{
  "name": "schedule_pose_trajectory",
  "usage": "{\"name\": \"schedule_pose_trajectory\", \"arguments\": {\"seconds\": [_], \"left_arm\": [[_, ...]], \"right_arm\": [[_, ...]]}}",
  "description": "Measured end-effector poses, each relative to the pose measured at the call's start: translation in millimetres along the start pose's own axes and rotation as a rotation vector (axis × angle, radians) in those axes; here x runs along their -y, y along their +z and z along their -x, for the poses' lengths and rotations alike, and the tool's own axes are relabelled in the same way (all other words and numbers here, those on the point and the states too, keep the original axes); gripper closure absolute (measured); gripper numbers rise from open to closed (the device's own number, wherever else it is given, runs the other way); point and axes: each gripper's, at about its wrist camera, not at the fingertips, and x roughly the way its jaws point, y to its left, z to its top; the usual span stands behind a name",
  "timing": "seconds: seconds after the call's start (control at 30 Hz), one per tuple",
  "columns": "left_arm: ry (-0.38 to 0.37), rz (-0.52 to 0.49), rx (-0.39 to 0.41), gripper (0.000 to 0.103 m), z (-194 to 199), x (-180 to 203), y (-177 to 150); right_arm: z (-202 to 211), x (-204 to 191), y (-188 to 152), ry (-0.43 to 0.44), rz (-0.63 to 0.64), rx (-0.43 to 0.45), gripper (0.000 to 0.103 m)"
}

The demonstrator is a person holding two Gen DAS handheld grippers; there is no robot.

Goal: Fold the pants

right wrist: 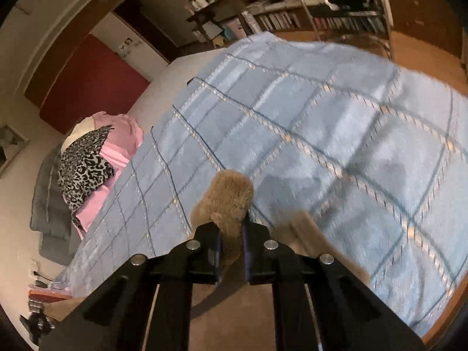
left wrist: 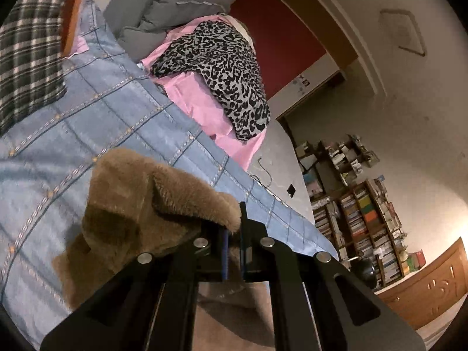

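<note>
Both tools [left wrist: 234, 234] [right wrist: 231, 242] clamped on fuzzy brown pants [left wrist: 140, 204], bunched.

Blue quilt [right wrist: 321, 122] wide open centre and right of right view; leopard cloth [right wrist: 84, 166] on pink sheet [right wrist: 117, 152] blocks left edge; plaid cloth [left wrist: 29, 58] crowds upper left of left view.

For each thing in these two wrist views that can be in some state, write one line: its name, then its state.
left gripper: shut on the brown fleece pants.
right gripper: shut on the pants.
brown fleece pants: pinched by both grippers, bunched, not yet folded.
blue quilt: spread flat over the bed.
leopard-print cloth: crumpled on the pink sheet.
grey pillows: piled at the bed's head.
</note>
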Motion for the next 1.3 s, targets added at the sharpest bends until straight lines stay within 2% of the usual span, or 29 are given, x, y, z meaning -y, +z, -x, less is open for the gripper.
{"name": "schedule_pose_trajectory", "arguments": {"seconds": [0.2, 0.27, 0.4, 0.5, 0.6, 0.7, 0.8, 0.93, 1.1, 1.3], "left_arm": [[0.070, 0.001, -0.033, 0.098, -49.8, 9.7, 37.8], [0.076, -0.003, -0.025, 0.098, -57.9, 14.8, 49.1], [0.036, 0.015, 0.011, 0.098, -52.6, 15.7, 56.9], [0.021, 0.015, 0.012, 0.098, -42.0, 0.2, 45.1], [0.024, 0.053, -0.014, 0.098, -34.4, -30.6, 23.9], [0.035, 0.096, -0.065, 0.098, -25.3, -69.8, -11.5], [0.061, 0.124, -0.111, 0.098, -6.3, -107.3, -52.4], [0.107, 0.178, -0.148, 0.098, 27.9, -154.7, -101.6], [0.130, 0.224, -0.157, 0.098, 51.7, -185.9, -131.3], [0.108, 0.186, -0.148, 0.098, 68.0, -180.8, -137.6]], "right_arm": [[-31.7, -51.0, 53.2, -0.006, 0.032, -0.022, 0.094], [-34.6, -76.6, 74.8, 0.009, 0.047, 0.008, 0.094], [-22.0, -110.4, 108.0, 0.090, 0.041, 0.091, 0.094], [-12.8, -107.9, 112.0, 0.101, 0.026, 0.126, 0.094], [-16.3, -84.2, 98.2, 0.060, 0.020, 0.105, 0.094], [-31.0, -40.1, 67.5, 0.011, -0.023, 0.026, 0.094], [-33.6, 6.2, 19.8, -0.039, -0.041, -0.043, 0.094], [-21.8, 49.7, -30.7, -0.073, -0.060, -0.087, 0.094], [6.5, 72.4, -64.6, -0.079, -0.040, -0.060, 0.094], [34.6, 80.7, -81.1, -0.063, -0.043, -0.016, 0.094]]}}
